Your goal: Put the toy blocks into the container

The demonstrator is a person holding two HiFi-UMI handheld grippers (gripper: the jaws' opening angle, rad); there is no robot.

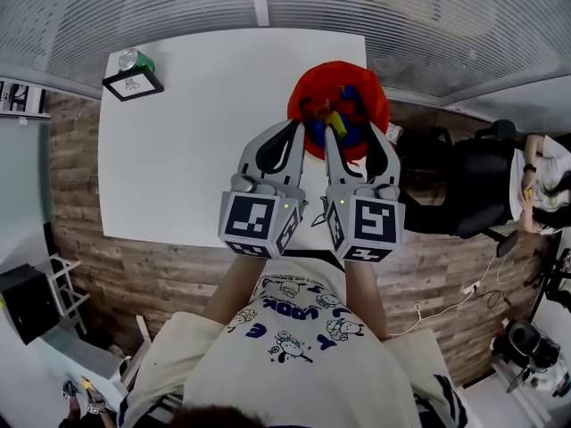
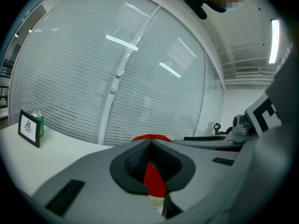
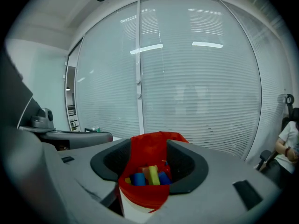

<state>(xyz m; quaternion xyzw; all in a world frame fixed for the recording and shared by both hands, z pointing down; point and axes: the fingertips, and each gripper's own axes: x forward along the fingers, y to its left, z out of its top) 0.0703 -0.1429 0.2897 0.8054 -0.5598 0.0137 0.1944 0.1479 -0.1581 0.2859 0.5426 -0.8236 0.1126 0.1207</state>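
A red container [image 1: 357,74] stands at the right edge of the white table [image 1: 187,150]. Several coloured toy blocks [image 1: 337,121] lie inside it: blue, yellow and green ones. In the right gripper view the container [image 3: 145,148] fills the gap between the jaws and the blocks [image 3: 149,175] show inside. My right gripper [image 1: 352,134] is open, one jaw on each side of the container's near part. My left gripper [image 1: 299,130] is shut, its tips at the container's left rim. In the left gripper view the container [image 2: 154,181] shows red through the slit behind the closed tips [image 2: 149,146].
A green can [image 1: 134,59] and a black-framed card [image 1: 132,83] stand at the table's far left corner. The table's near edge runs just under both grippers. A black office chair [image 1: 473,185] and a seated person [image 1: 544,176] are off to the right.
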